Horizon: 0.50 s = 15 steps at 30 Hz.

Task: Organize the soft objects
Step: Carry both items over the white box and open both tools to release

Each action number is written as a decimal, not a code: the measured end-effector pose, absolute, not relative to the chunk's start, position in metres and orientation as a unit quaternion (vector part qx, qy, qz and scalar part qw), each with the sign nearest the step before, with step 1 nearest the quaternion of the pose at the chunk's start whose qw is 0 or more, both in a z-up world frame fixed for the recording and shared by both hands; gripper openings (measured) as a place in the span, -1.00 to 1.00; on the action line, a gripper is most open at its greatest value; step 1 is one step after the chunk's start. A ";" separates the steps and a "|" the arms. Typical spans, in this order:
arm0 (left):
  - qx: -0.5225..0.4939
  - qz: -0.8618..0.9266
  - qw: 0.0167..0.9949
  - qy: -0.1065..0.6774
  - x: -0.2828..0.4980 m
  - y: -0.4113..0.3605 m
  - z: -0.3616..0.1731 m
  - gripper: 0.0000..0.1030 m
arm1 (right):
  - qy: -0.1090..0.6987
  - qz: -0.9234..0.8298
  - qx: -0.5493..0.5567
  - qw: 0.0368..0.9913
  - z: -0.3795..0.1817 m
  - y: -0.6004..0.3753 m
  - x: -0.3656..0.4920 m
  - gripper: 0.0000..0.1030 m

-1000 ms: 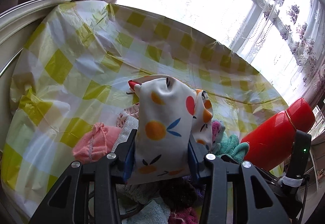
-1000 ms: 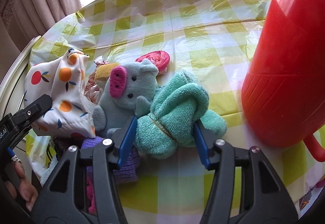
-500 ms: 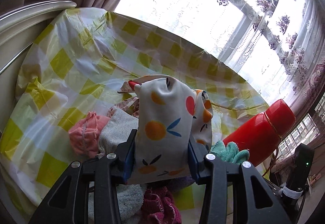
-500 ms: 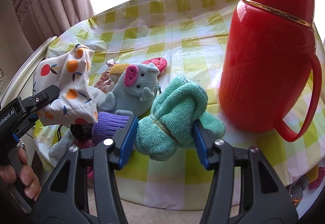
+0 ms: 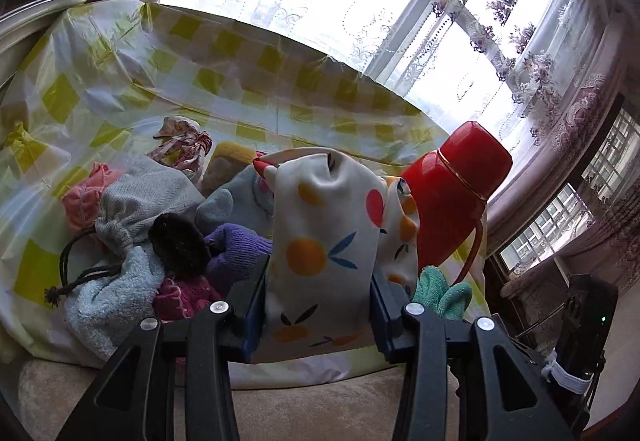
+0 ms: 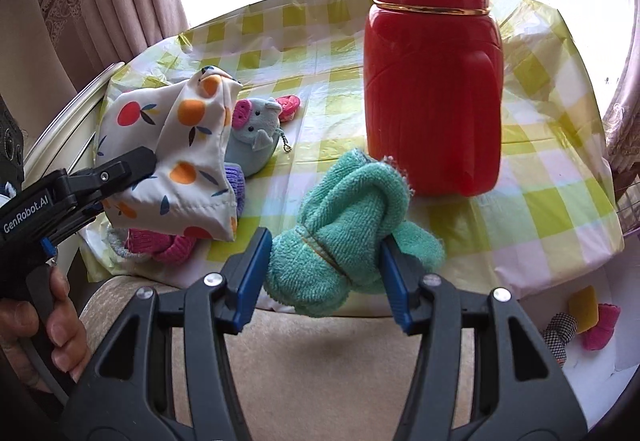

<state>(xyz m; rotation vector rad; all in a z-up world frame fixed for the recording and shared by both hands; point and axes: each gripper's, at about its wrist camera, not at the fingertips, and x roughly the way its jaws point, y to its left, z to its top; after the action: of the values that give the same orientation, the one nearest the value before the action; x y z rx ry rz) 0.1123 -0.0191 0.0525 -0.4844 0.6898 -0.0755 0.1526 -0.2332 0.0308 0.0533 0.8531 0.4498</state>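
My left gripper [image 5: 318, 305] is shut on a white cloth pouch with orange and red fruit prints [image 5: 320, 237], held off the table's near edge; the pouch [image 6: 180, 157] and that gripper [image 6: 136, 165] also show at the left of the right wrist view. My right gripper [image 6: 324, 273] is shut on a knotted teal towel [image 6: 348, 229], lifted just in front of the table edge. A heap of soft things stays on the checked tablecloth [image 5: 120, 81]: a grey drawstring bag [image 5: 140, 201], a purple knit piece [image 5: 236, 253], a pink knit piece [image 6: 168, 245] and a blue plush pig [image 6: 256, 137].
A tall red thermos jug [image 6: 432, 81] stands on the table [image 6: 540, 201] right behind the teal towel. Beige carpet [image 6: 320, 361] lies below both grippers. Small soft items, one yellow [image 6: 584, 307], lie on a white surface at lower right. Curtains and a bright window stand behind the table.
Both grippers have drawn back from the table with their loads, the pouch and the teal towel. The table edge and carpet now show beneath them, and the thermos looks farther off.
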 end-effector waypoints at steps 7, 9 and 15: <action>-0.230 -0.089 0.901 0.357 0.112 -0.063 0.047 -0.13 | 0.416 0.184 0.031 0.890 0.031 -0.285 0.134 0.11; -0.227 -0.101 0.899 0.362 0.113 -0.076 0.047 -0.13 | 0.420 0.169 0.031 0.891 0.030 -0.301 0.130 0.11; -0.213 -0.138 0.891 0.377 0.117 -0.115 0.046 -0.13 | 0.437 0.112 0.051 0.891 0.025 -0.359 0.128 0.11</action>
<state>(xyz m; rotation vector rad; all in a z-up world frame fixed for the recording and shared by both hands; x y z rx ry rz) 0.1166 -0.1149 0.0456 -0.4428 0.7833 -0.2861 0.1282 -0.3588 0.0245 0.1066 0.9064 0.2333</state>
